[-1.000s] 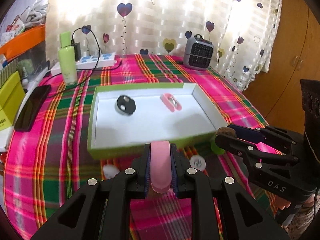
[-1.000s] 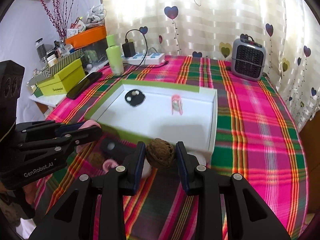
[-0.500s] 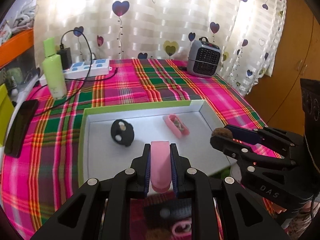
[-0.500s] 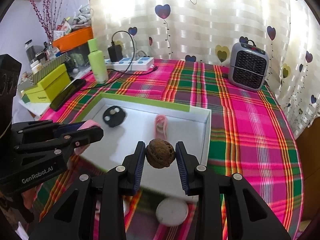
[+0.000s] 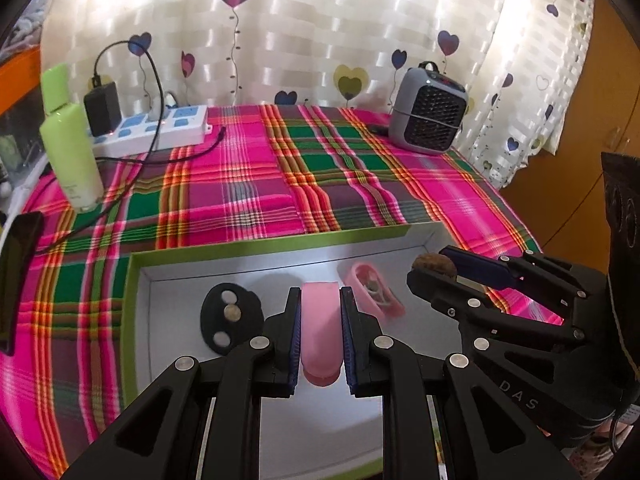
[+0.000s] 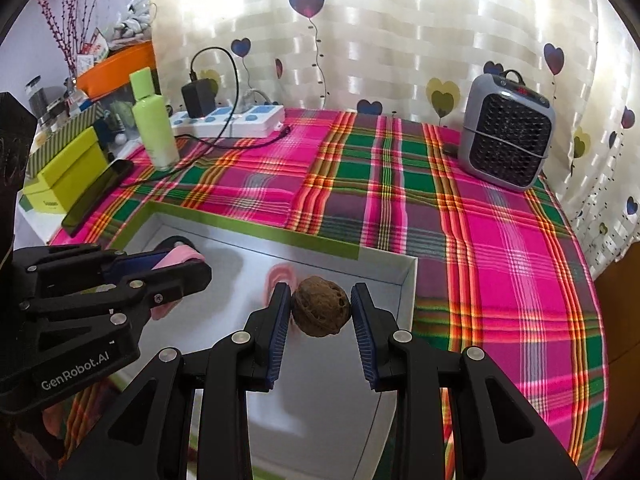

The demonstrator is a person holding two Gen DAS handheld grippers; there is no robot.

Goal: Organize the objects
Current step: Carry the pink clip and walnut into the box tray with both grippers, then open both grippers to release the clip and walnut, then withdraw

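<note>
A shallow white box with green walls [image 5: 256, 246] [image 6: 384, 262] lies on the plaid tablecloth. Inside it are a black disc with silver dots [image 5: 230, 318] and a pink open case [image 5: 374, 292] [image 6: 280, 280]. My left gripper [image 5: 320, 330] [image 6: 188, 264] is shut on a pink flat piece [image 5: 321, 336] and holds it over the box's middle. My right gripper [image 6: 320, 312] [image 5: 440, 266] is shut on a brown walnut [image 6: 320, 311] and holds it over the box's right part, beside the left gripper.
A grey fan heater [image 5: 428, 114] [image 6: 506, 138] stands at the back right. A green bottle [image 5: 72, 148] [image 6: 154, 124], a power strip with charger [image 5: 152, 128] [image 6: 232, 118] and a black phone [image 5: 16, 280] [image 6: 98, 196] lie at the left. A yellow-green box [image 6: 64, 174] sits far left.
Both grippers have moved forward with their objects, from in front of the box to above its inside. The loose items on the cloth before the box have dropped out of view.
</note>
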